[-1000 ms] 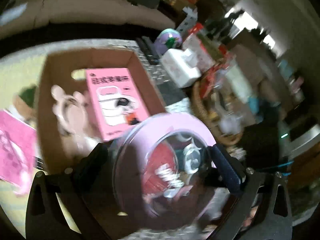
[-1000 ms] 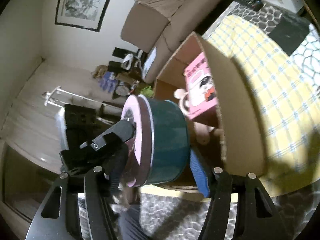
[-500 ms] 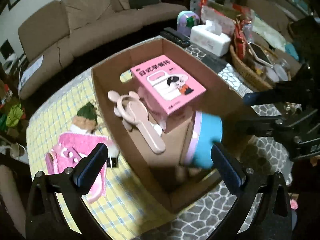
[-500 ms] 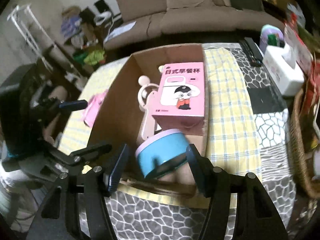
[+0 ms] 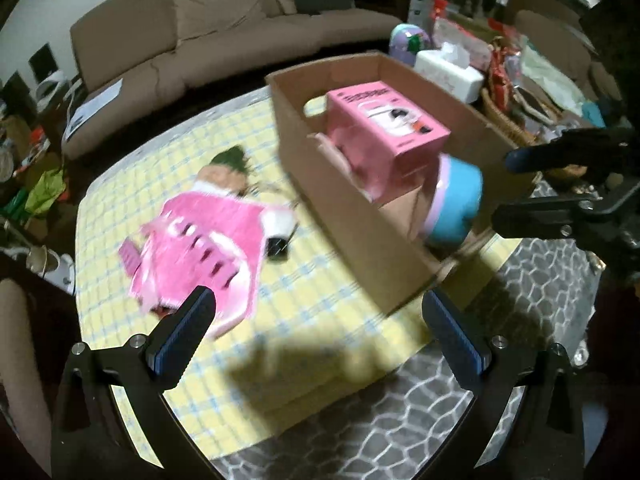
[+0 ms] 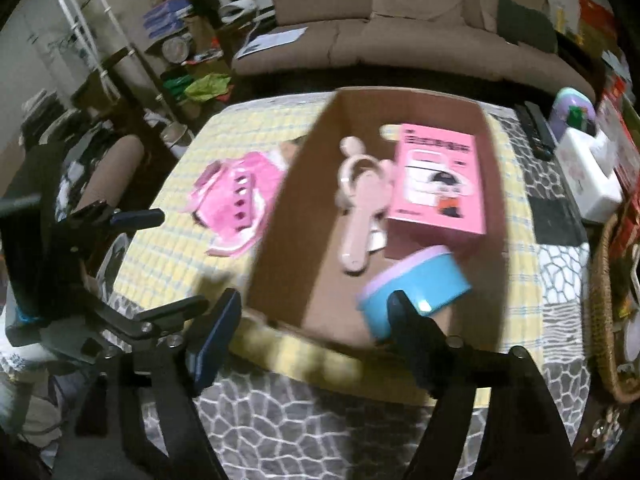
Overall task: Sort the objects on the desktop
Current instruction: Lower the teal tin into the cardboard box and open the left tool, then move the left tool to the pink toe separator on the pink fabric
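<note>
A round blue tin with a pink lid [image 6: 416,292] lies tilted in the near corner of the open cardboard box [image 6: 280,248]. It leans by a pink printed carton [image 6: 436,184] and a pink hand fan [image 6: 356,208]. My right gripper [image 6: 312,312] hovers over the box's near wall, its jaws opening with nothing between them. My left gripper [image 5: 316,312] is open and empty above the yellow checked cloth, left of the box [image 5: 344,208]. In front of it lie a pink slotted basket [image 5: 200,240] and a small green-haired doll [image 5: 224,168]. The tin [image 5: 456,204] shows there too.
A white tissue box [image 6: 588,176], remotes [image 6: 536,128], a black pad [image 6: 556,216] and a purple container [image 6: 572,108] sit right of the box. A wicker basket [image 6: 604,300] edges the far right. A brown sofa [image 5: 224,28] stands behind the table.
The tin, held up between the grippers a second ago, now lies in the box. The right gripper let go, widened and drew back. The left gripper swung left over the cloth.
</note>
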{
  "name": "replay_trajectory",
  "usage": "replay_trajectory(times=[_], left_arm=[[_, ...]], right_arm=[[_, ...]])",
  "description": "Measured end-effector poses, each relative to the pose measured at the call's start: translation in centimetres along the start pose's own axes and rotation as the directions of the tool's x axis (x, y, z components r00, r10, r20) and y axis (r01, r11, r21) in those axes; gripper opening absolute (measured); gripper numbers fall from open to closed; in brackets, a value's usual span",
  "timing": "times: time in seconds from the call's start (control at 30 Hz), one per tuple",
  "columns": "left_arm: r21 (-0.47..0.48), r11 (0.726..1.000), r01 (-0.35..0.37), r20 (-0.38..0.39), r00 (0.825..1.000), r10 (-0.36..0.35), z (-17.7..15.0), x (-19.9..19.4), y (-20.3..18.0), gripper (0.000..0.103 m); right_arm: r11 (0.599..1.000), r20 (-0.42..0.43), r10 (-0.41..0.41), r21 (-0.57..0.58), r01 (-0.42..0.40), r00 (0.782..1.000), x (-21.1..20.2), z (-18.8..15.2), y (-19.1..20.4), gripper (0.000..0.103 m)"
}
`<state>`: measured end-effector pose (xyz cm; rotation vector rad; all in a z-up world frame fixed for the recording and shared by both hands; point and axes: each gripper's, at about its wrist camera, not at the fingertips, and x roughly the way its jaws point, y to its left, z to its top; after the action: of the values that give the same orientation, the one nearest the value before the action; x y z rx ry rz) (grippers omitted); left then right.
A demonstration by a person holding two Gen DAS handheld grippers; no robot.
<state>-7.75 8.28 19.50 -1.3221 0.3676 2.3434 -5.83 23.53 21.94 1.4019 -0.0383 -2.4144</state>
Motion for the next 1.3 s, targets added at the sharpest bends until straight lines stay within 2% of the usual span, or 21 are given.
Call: replay_trajectory(times=[0.23,0.57,0.83,1.03,1.3], left_arm=[[-0.056,0.998,-0.037,0.002,0.999,0.037,-3.3,-1.8,3.8,0.103],[-0.128,0.99,-0.058,0.019,0.998,0.061,-7.0,-4.1,8.6,0.103],[-0.187,0.979,-0.083,0.019,0.996,0.088,-9.6,-4.9,13.3,0.103],[-0.217,0.973,-0.084,0.01,0.996,0.089,-11.3,-3.8,16.8,0.103],[-0.274,0.959,-0.071,-0.028,0.997,0.066,-12.8,0.8,20.7,0.103]], right_arm=[[0.999,-0.034,-0.014,-0.049,0.012,0.999,2.2,0.0,4.7,0.094],[0.995,-0.051,-0.033,-0.098,0.028,0.998,4.7,-0.7,10.4,0.095],[0.991,-0.076,-0.014,-0.137,0.003,0.997,7.7,-0.7,14.8,0.095],[0.989,-0.107,0.005,-0.148,-0.021,0.994,10.7,-0.5,16.7,0.095],[0.994,-0.146,0.023,-0.106,-0.039,0.989,16.1,0.4,16.1,0.095]])
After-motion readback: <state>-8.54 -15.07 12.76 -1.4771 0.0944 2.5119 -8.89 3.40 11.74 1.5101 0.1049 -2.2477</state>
